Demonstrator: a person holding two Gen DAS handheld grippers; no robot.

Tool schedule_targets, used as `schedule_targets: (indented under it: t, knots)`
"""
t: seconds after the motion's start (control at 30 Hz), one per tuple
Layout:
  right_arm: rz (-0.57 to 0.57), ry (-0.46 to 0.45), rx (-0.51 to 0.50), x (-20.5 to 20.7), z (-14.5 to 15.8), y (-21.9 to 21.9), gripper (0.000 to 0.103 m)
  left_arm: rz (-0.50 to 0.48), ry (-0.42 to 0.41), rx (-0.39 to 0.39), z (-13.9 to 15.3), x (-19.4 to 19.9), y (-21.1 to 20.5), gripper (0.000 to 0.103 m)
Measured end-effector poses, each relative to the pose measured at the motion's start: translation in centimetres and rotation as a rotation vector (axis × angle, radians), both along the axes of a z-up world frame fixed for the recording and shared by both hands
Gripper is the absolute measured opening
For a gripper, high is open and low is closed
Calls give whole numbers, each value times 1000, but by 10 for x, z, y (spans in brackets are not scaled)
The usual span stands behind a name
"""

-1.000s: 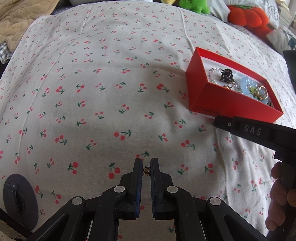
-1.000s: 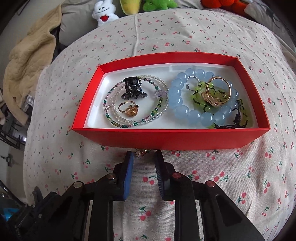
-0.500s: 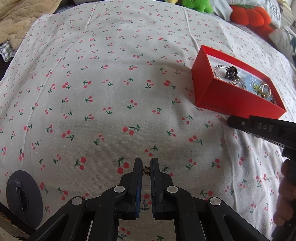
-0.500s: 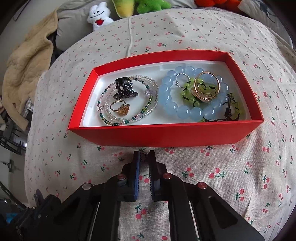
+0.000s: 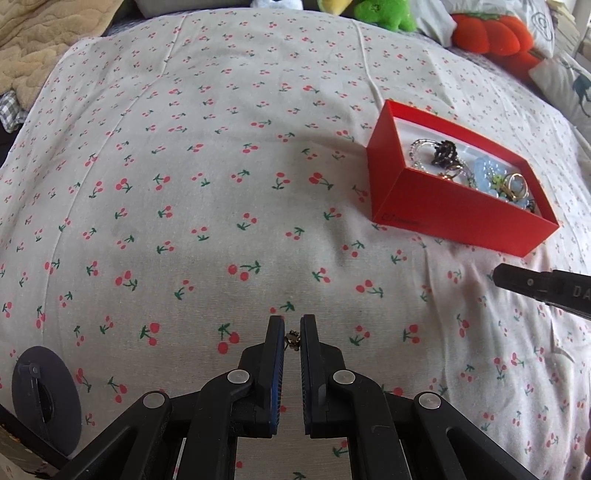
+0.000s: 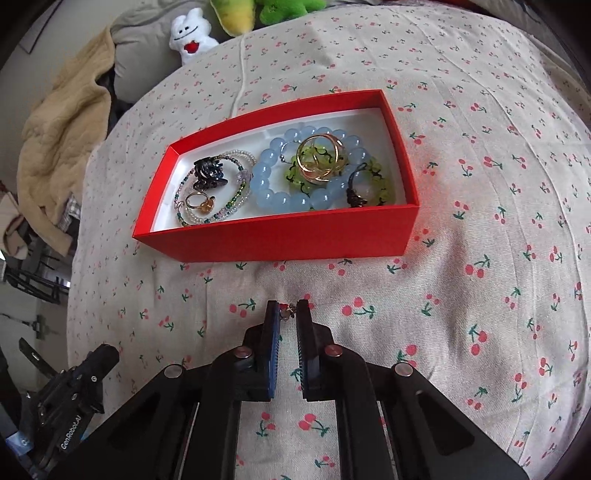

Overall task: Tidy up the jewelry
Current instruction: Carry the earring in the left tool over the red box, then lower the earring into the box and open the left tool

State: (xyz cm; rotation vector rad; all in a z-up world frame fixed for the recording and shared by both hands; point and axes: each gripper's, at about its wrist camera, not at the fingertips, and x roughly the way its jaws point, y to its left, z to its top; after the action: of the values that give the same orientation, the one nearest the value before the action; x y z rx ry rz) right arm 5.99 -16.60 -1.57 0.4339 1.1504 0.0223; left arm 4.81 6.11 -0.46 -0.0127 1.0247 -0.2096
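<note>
A red box (image 6: 295, 236) on the cherry-print bedspread holds a blue bead bracelet (image 6: 291, 192), a green bracelet (image 6: 373, 177), gold rings (image 6: 321, 158), a clear bead necklace (image 6: 221, 214) and a black hair clip (image 6: 208, 171). The box also shows at the right of the left wrist view (image 5: 454, 218). My left gripper (image 5: 292, 326) is shut on a small gold earring (image 5: 293, 339), above the bedspread, left of the box. My right gripper (image 6: 287, 309) is shut on a small gold earring (image 6: 288, 310), just in front of the box.
Plush toys (image 6: 192, 33) and an orange pumpkin cushion (image 5: 491, 33) lie at the bed's far end. A beige blanket (image 6: 62, 147) hangs off the left. The right gripper's body (image 5: 546, 288) reaches in at the right of the left wrist view.
My right gripper closed on the small earring in front of the box, then drew back and up from it. My left gripper rose, keeping its earring.
</note>
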Motion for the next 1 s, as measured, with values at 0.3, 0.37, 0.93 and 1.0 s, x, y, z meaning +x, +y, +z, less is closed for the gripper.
schedule_targets:
  t: [0.3,0.37,0.93,1.0]
  knots:
    - [-12,-56,69,-6,31,-23,9,-24,-40,-30,20,6,-21,3]
    - [-22,-71,81,-5,38,-28,9,-33,-56,-44,28,8,-27,3]
    - [-76,-90,130,21,57,-62,9,-119,-67,-189,44,46,-87,3]
    - [-78,-82,134,24,55,-63,9,-140,-62,-204,41,49,-96,3]
